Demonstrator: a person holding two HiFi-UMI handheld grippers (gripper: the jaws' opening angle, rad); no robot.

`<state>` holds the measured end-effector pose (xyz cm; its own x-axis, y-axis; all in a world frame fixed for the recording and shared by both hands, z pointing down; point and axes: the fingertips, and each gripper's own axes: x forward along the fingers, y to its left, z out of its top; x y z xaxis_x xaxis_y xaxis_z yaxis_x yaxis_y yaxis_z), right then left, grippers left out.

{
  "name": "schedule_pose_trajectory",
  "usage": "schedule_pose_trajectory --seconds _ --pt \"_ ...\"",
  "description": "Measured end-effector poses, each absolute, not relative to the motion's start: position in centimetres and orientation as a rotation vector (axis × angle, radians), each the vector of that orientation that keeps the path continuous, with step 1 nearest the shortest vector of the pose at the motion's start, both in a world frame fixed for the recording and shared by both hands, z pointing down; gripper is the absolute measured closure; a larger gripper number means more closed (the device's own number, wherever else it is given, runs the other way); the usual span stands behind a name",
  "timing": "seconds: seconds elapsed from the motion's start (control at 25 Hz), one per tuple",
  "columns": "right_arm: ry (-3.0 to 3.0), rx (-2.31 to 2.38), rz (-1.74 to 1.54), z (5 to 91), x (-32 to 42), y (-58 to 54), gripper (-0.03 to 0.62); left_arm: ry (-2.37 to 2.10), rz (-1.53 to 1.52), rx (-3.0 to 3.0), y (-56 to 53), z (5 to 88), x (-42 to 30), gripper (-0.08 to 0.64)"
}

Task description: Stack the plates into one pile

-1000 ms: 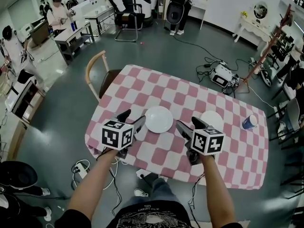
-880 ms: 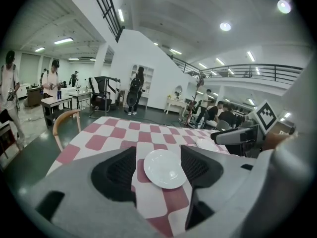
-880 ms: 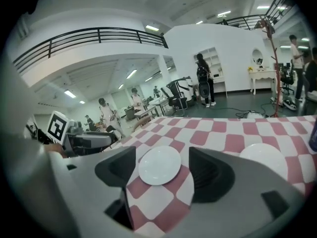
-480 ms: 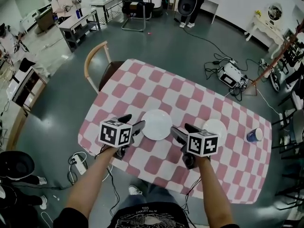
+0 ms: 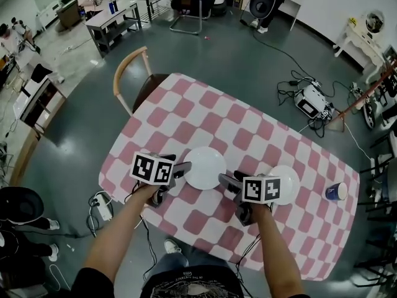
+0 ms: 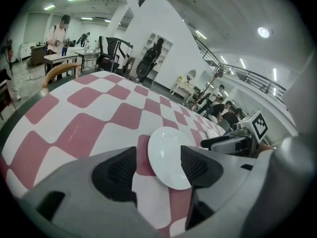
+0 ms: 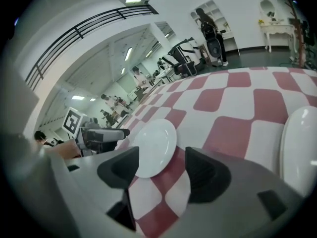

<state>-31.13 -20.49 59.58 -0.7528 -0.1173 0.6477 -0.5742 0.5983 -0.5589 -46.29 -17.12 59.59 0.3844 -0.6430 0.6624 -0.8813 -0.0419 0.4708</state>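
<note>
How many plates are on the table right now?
2. One round white plate lies mid-table on the pink-checked cloth; the second white plate lies to its right, partly behind the right gripper. None looks hidden.

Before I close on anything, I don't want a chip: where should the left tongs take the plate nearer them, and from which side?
Probably its rim nearest the left tongs, coming low from there: the plate lies flat on the cloth, so only its thin raised edge offers a pinch.
</note>
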Motion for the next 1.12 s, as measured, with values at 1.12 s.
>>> schedule_pose_trajectory --seconds 1.12 --pt "-2.092 0.652 1.233 63.0 -31.9 -20.6 0.526 -1.185 0.448 1.670 -17.5 63.2 -45.4 0.485"
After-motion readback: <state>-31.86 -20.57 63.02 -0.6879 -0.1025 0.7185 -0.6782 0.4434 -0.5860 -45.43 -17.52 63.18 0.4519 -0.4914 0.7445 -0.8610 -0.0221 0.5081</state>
